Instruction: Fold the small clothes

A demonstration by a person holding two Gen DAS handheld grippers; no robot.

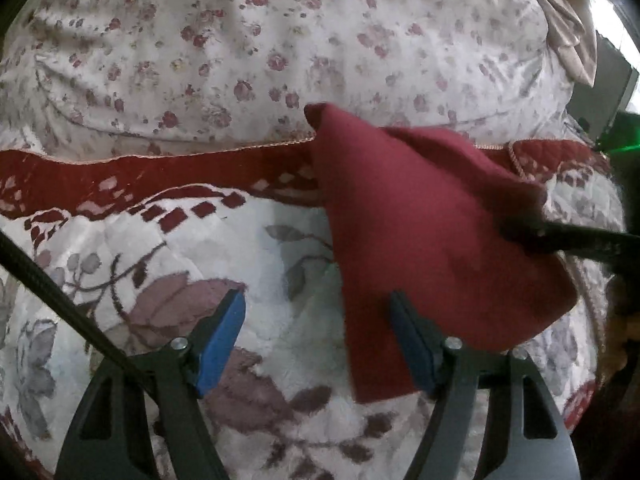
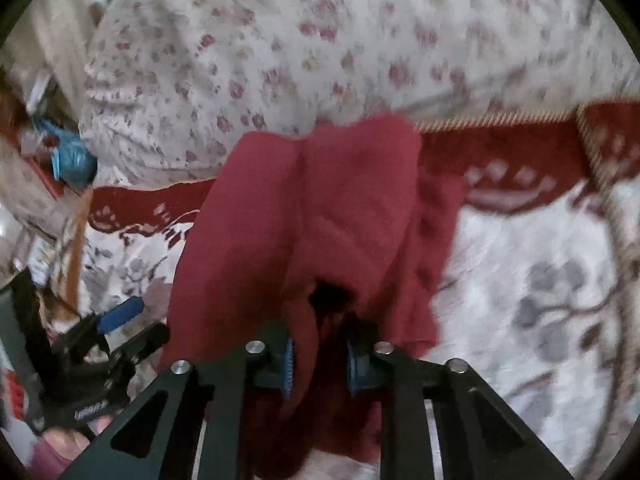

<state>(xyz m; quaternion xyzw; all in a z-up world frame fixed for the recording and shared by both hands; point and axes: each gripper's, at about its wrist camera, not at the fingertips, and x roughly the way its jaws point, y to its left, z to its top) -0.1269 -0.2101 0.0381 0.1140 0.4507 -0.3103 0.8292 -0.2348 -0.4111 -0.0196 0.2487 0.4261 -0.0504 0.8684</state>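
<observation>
My right gripper clamped the bunched red garment above the floral bedspread, left gripper gaping empty beside it; one-cornered, it could slump unfolded.

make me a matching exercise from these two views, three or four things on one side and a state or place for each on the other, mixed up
Things:
1. left claw
2. right claw
3. dark red garment
4. small-flowered pillow

States or places:
A. lies behind the dark red band of the bedspread
B. pinched at one end, draped over the bedspread
C. open, nothing between its pads
D. closed on red fabric

Pairs: 1-C, 2-D, 3-B, 4-A
</observation>
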